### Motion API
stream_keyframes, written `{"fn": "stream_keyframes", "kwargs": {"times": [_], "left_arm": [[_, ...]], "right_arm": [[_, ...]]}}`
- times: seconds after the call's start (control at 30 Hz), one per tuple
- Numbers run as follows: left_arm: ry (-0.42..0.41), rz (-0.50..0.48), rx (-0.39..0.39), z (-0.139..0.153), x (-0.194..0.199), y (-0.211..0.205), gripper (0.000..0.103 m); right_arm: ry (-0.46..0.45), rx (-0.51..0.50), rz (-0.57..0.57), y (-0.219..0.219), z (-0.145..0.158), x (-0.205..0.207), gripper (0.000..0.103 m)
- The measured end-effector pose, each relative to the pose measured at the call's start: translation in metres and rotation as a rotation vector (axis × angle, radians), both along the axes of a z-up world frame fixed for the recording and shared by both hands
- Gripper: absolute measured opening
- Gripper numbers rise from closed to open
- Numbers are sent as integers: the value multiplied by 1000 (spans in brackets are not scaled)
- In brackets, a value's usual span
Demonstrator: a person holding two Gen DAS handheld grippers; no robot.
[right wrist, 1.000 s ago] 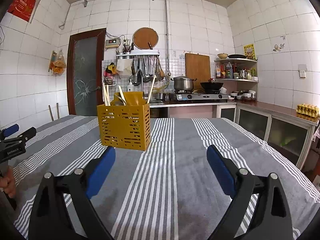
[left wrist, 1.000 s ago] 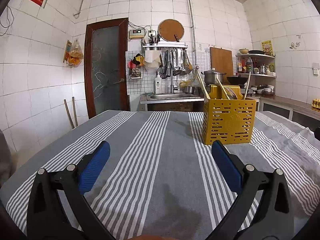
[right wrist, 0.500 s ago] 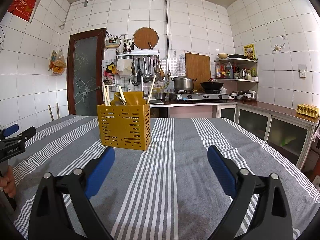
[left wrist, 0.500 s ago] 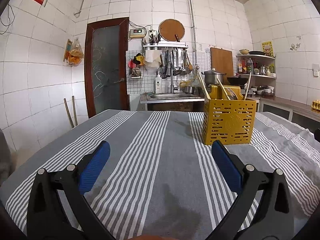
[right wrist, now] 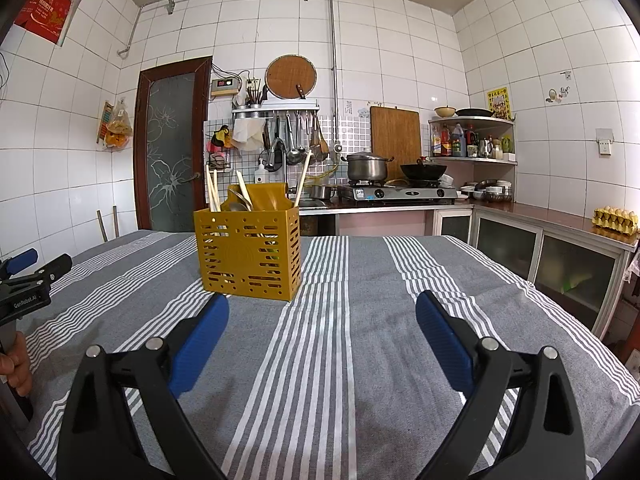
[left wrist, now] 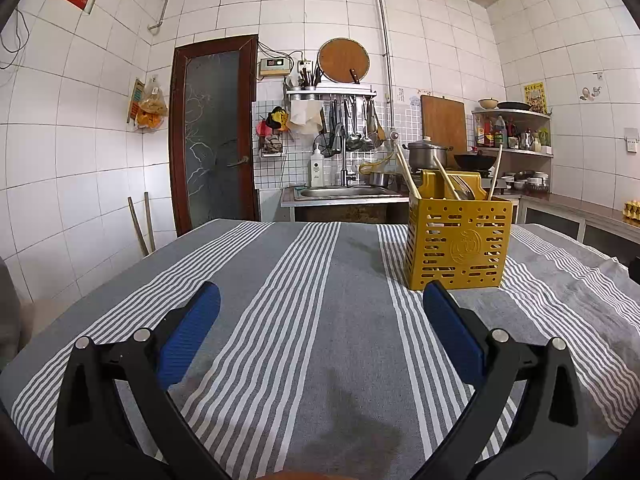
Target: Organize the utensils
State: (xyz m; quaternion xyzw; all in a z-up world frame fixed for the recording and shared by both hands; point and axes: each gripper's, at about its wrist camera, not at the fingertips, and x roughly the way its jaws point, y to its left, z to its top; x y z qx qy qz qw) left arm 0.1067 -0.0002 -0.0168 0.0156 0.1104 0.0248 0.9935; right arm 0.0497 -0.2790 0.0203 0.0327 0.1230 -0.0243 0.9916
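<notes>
A yellow perforated utensil holder (left wrist: pixel 458 242) stands upright on the grey striped tablecloth (left wrist: pixel 312 280), ahead and right of my left gripper (left wrist: pixel 320 300). It also shows in the right wrist view (right wrist: pixel 248 250), ahead and left of my right gripper (right wrist: pixel 322 306). Wooden chopsticks (right wrist: pixel 213 192) and a metal spoon (right wrist: pixel 240 200) stand inside it. Both grippers are open and empty, low over the cloth, well short of the holder. The left gripper's tip (right wrist: pixel 20 264) shows at the far left of the right wrist view.
Behind the table stand a sink (left wrist: pixel 344 192), a stove with a pot (right wrist: pixel 366 168) and a wok (right wrist: pixel 424 170), and a corner shelf with bottles (right wrist: pixel 472 140). A counter with an egg tray (right wrist: pixel 616 220) runs along the right. A door (left wrist: pixel 214 132) is at the back left.
</notes>
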Motion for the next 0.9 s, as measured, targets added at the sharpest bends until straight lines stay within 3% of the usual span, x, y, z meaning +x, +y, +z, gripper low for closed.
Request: {"fn": "stream_keyframes", "kwargs": {"times": [0.9], "left_arm": [[5, -8, 2, 1, -1, 1, 98]], "right_arm": [[2, 7, -1, -1, -2, 2, 93]]}}
